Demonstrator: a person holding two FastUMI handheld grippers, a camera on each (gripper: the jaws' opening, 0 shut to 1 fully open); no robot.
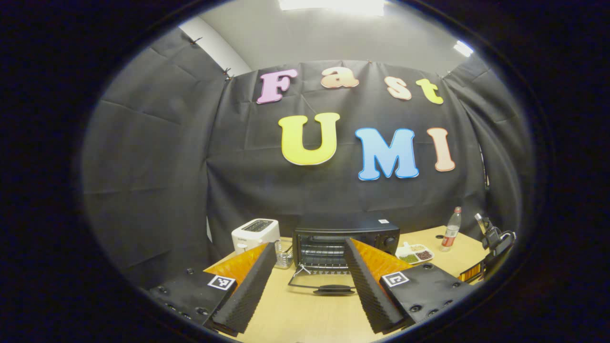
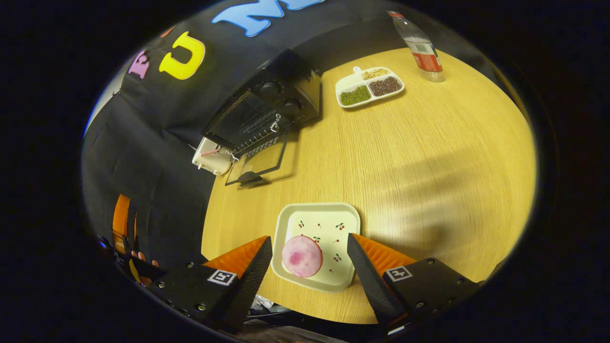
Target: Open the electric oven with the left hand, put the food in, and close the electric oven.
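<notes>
Pink round food [image 2: 302, 256] sits on a cream square plate [image 2: 329, 281] at the near edge of the wood-grain surface [image 2: 429, 157], between the wide-spread fingers of the right hand-held gripper [image 2: 309, 259], untouched. Left hand-held gripper [image 1: 310, 271] wide too, holding nothing, facing the black electric oven [image 1: 345, 238] at the far edge, glass door [image 1: 324, 283] dropped flat.

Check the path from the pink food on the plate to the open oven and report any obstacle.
Nothing visible blocks it: bare table lies between the pink food on its plate and the electric oven, whose door is folded down.
</notes>
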